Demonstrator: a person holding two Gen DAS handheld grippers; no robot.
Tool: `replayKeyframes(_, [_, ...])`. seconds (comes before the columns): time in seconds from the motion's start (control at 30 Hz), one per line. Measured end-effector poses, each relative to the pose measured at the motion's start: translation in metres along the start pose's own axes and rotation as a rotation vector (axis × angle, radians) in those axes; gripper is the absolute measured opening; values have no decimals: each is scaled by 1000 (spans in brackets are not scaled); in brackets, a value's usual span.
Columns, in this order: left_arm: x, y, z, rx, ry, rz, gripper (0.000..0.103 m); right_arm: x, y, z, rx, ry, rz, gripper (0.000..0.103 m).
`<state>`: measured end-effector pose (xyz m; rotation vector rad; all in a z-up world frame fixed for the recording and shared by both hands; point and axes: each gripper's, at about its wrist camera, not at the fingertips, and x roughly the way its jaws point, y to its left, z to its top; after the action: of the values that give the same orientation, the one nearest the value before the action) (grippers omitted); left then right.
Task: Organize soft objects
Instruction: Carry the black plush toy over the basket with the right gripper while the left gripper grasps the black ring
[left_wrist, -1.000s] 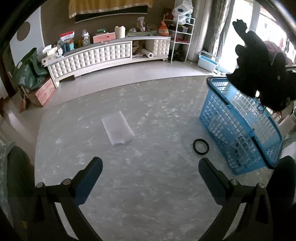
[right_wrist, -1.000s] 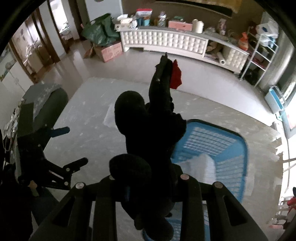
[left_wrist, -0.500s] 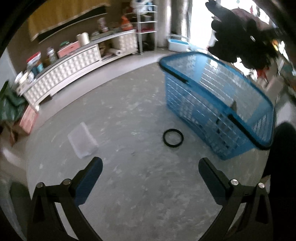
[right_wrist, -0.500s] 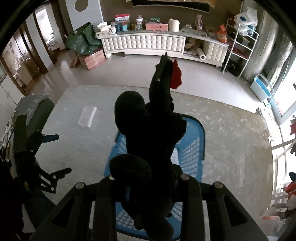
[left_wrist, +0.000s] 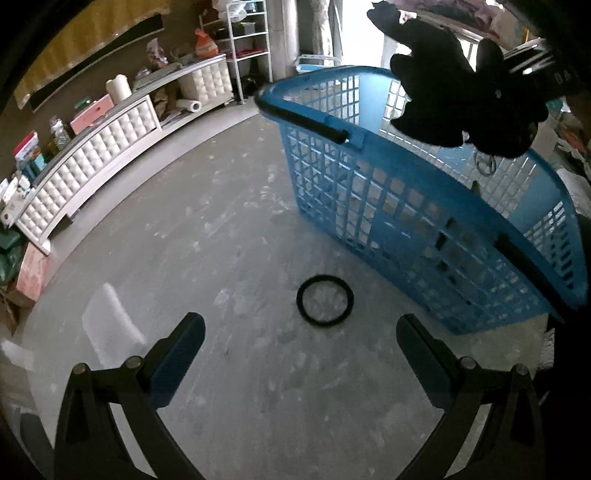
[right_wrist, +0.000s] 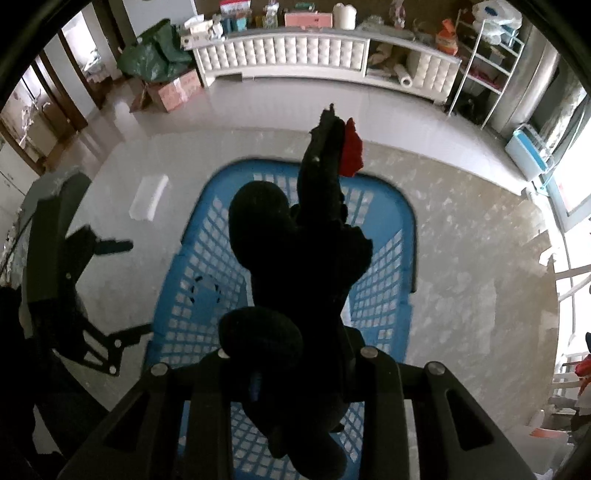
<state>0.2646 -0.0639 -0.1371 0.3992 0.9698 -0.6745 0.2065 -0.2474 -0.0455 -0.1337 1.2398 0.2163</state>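
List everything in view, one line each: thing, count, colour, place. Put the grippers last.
plush toy: 1, black with a red patch, hanging over the basket in the right gripper
basket: 1, blue lattice plastic with dark handles, on the floor
ring: 1, black, flat on the floor beside the basket
clear wrapper: 1, translucent white, on the floor left of the ring
long cabinet: 1, white tufted front, by the far wall, clutter on top
wire shelf: 1, white, at the cabinet's end
left gripper: 1, black, open and empty over the floor
right gripper: 1, black, shut on the plush toy
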Motion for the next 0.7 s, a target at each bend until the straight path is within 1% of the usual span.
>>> replayKeyframes(0.17, [22,2,4,3,10,-19,103,16,-3,3,12,27,8,27])
replayKeyframes(0.23, [28,2,2,16,10,-31,103,19,-6,9,17,36,13,27])
replayKeyframes(0.37, [44,1,2,51,23,-46,103,27,-5,7,18,55,16,27])
replayKeyframes(0.5, [55,7,6,35,19,-61,103,29,-6,8,32,59,27,27])
replayKeyframes(0.63, [64,7,8,67,20,-41,103,30,-6,11,42,60,38,27])
replayKeyframes(0.7, [67,9,8,52,15,-43,103,30,-6,11,45,60,38,27])
